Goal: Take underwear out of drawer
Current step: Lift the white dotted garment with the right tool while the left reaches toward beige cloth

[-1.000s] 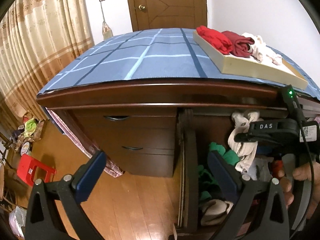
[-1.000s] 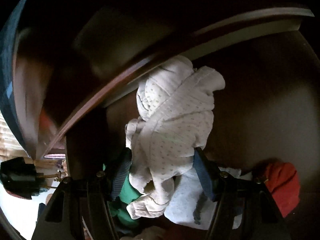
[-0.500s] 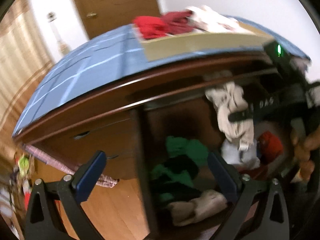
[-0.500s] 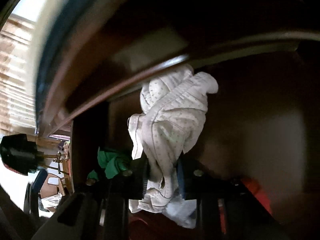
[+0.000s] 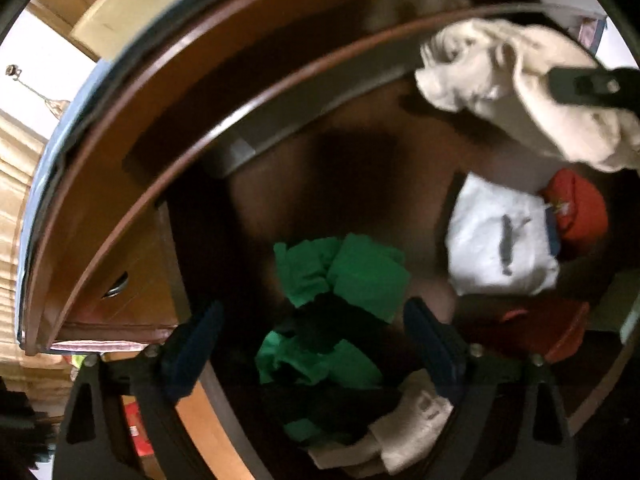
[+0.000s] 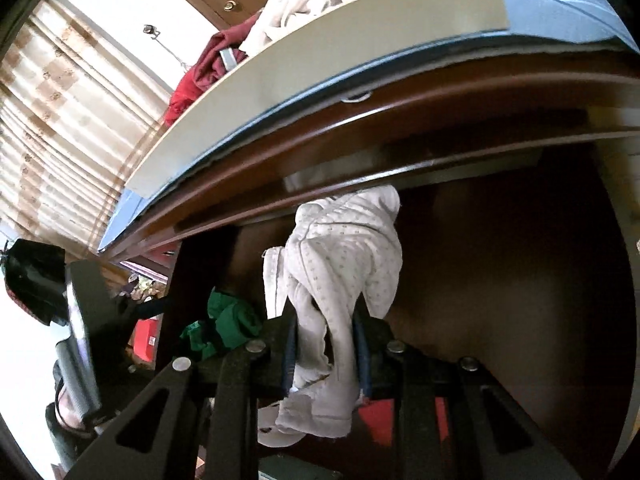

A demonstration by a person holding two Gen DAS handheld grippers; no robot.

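In the left wrist view, the left gripper [image 5: 312, 344] is pointing down into the open drawer [image 5: 360, 184], its jaws closing from wide with nothing pressed between them; a green garment [image 5: 352, 276] is lying beneath the gap. At the upper right of the frame, the cream dotted underwear [image 5: 520, 92] is hanging from the right gripper [image 5: 592, 88].

In the right wrist view, the right gripper [image 6: 326, 344] is clamping the cream dotted underwear [image 6: 340, 264] at frame centre with narrow jaws, holding it above the drawer [image 6: 500, 280], below the dresser's edge. A tray [image 6: 320, 64] of clothes is sitting on top, across the upper frame.
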